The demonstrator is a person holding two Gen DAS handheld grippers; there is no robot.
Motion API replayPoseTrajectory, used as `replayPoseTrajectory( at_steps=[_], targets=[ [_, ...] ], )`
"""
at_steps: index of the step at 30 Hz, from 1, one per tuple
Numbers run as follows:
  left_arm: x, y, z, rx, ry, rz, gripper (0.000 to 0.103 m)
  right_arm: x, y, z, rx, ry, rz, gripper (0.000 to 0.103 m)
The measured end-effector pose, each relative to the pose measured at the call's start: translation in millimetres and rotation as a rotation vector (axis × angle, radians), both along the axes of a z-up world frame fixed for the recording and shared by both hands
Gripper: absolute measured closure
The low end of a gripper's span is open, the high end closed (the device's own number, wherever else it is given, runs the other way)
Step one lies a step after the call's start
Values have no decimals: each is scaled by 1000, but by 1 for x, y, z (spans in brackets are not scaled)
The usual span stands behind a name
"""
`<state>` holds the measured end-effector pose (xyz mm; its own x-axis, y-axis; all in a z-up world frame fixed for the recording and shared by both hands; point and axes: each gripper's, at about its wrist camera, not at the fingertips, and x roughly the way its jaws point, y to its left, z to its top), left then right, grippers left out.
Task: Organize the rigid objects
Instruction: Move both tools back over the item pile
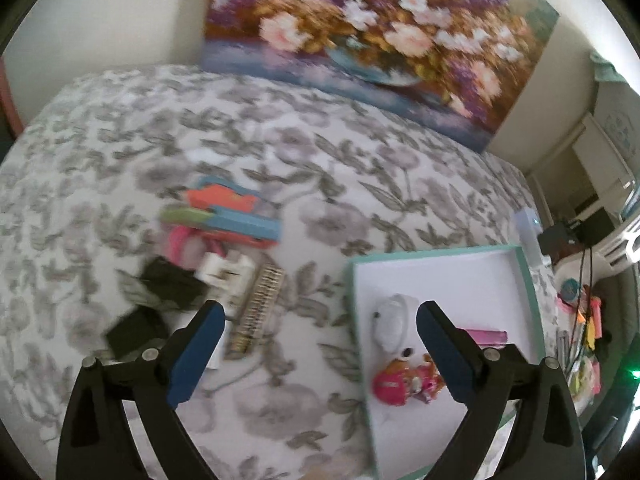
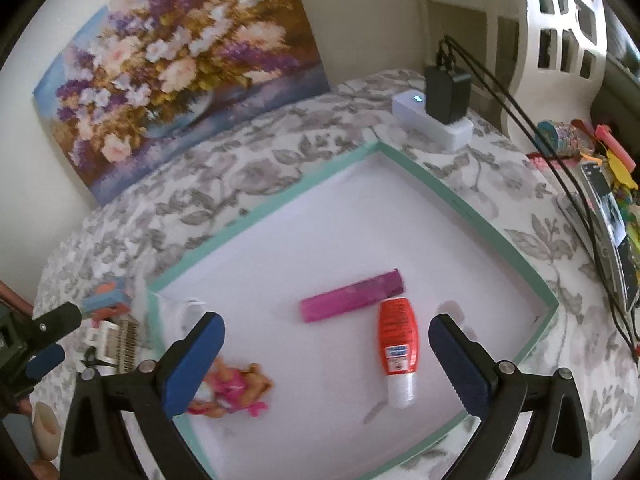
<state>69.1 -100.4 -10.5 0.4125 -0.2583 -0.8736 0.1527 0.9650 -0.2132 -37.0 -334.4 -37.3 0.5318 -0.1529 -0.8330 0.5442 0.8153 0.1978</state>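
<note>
My left gripper (image 1: 320, 308) hangs open above the flowered tablecloth, between a pile of loose items and the teal-rimmed white tray (image 1: 432, 254). The pile holds colourful boxes (image 1: 224, 216), a white piece (image 1: 224, 272), a comb-like brush (image 1: 260, 308) and black objects (image 1: 172, 284). My right gripper (image 2: 326, 320) is open over the tray (image 2: 440, 188), holding nothing. In the tray lie a pink bar (image 2: 352, 296), a red bottle with a clear cap (image 2: 396, 344), a pink doll toy (image 2: 232, 392) and a white round object (image 1: 394, 320). The left gripper (image 2: 52, 338) shows at the left edge of the right wrist view.
A flower painting (image 2: 180, 68) leans on the wall behind the table. A white block with a black adapter (image 2: 444, 92) and cables (image 2: 560, 168) sits behind the tray. Colourful clutter (image 2: 600, 168) lines the right edge. A white lattice chair (image 2: 560, 20) stands beyond.
</note>
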Motion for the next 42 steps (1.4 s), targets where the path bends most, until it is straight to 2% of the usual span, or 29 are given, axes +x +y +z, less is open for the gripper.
replayPoseTrajectory(
  at_steps=[8,16,25,31,38,42],
  targets=[
    [-5,62,12,156,-9,117,6,13,48,27,-17,-48,104,0],
    [-14,138,18,165,-11,251,6,28,99,35,-45,-52,208,0],
    [-17,198,17,136,2,374,6,49,150,30,-44,-36,302,0],
    [-12,215,7,134,35,400,6,66,183,19,-64,-12,385,0],
    [-4,211,-14,135,96,392,6,83,211,-8,-58,57,454,0],
    [1,205,-28,87,146,385,6,89,221,-23,-83,100,489,0]
  ],
)
